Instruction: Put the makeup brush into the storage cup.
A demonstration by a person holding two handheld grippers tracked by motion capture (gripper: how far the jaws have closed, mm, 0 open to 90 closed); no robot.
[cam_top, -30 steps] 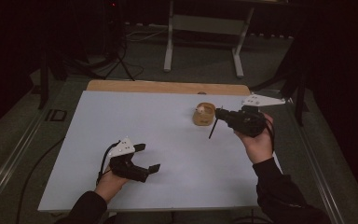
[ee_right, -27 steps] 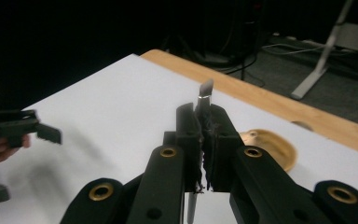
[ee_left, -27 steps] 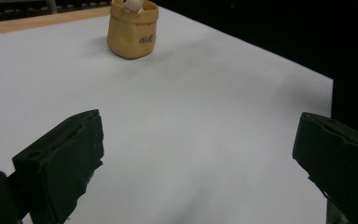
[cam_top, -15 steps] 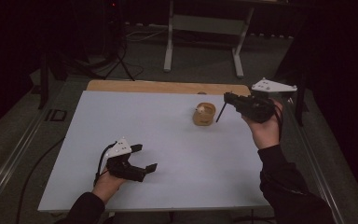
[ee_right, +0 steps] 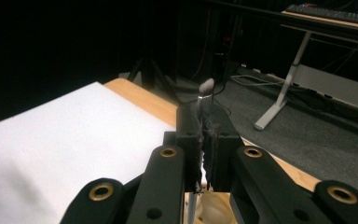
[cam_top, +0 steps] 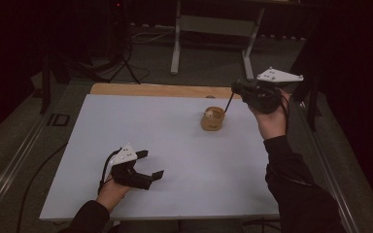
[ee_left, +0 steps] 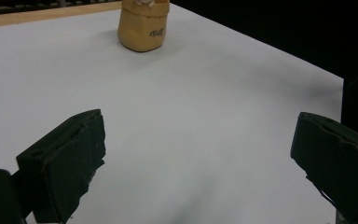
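A small tan pot [cam_top: 212, 119] [ee_left: 143, 28] with dark writing and something pale inside stands at the far right of the white table top [cam_top: 150, 126]. Above and to its right, my right gripper [cam_top: 236, 88] [ee_right: 200, 122] is held in the air, shut on a thin dark stick [cam_top: 228, 103]. The stick hangs down toward the pot's far right side. Its pale brush-like end [ee_right: 205, 88] pokes up past the jaws. My left gripper [cam_top: 151, 164] rests at the front left with its jaws wide apart and nothing between its fingers [ee_left: 65, 158].
A wooden strip [cam_top: 150, 90] runs along the table's far edge. Beyond it are grey floor, a desk's metal legs [cam_top: 176, 43], a tripod [cam_top: 124, 58] and cables. A keyboard [ee_right: 331, 14] lies on the far desk. The table's right edge [ee_left: 326, 74] is near the pot.
My right gripper has risen and moved away from the person with the stick, whose lower end now hangs by the pot's top. The left gripper has stayed put.
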